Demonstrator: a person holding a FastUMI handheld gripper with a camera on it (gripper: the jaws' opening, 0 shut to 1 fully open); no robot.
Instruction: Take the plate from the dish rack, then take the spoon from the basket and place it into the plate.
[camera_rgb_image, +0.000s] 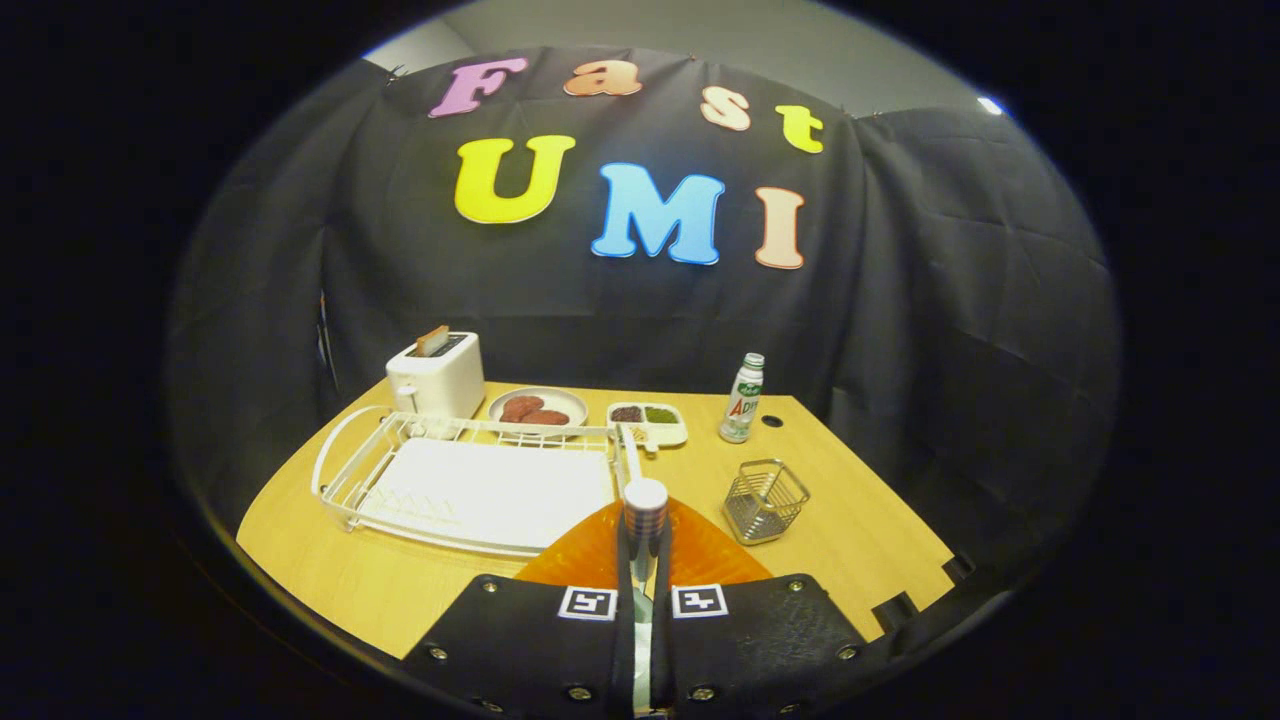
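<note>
The way straight ahead of the gripper (643, 600) is taken up by the spoon (645, 520) clamped upright between its fingers, over the orange plate (700, 550). Left of them the rack (470, 485) bars passage; just right the basket (765, 498) stands. Bare table (860, 520) is left beyond the basket, up to the bottle (742, 400).

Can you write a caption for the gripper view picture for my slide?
The gripper holds a spoon upright over an orange plate, beside the white dish rack and wire basket.
</note>
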